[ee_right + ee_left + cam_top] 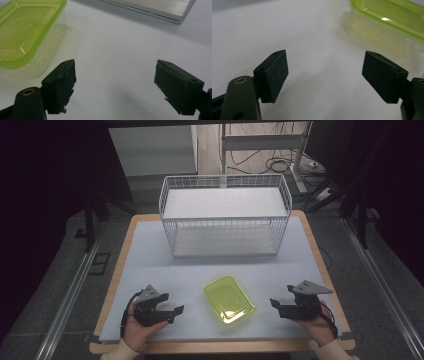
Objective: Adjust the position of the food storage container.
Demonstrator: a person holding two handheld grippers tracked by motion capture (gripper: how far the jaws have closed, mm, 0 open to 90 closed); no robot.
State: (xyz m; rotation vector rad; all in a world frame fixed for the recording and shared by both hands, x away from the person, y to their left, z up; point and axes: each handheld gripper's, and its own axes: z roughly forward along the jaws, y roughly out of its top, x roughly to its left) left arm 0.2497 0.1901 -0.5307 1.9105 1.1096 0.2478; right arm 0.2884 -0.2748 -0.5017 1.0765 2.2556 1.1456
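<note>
- We take this for a lab or recording studio rather than a home.
- The table (pixel 320 265) stands alone on grey carpet, wood-edged under a pale grey sheet, lit brightly while black curtains darken both sides.
- Metal rails (pixel 70 300) run along the floor on either side of it.
- Behind it we see a metal desk frame (pixel 260 142) with loose cables (pixel 280 165) trailing over a wooden floor.
- The props are sparse and staged: a white wire basket (pixel 225 215) and a yellow-green plastic container (pixel 229 298).
- A person holds a camera-bearing gripper (pixel 178 312) in each hand.
</note>
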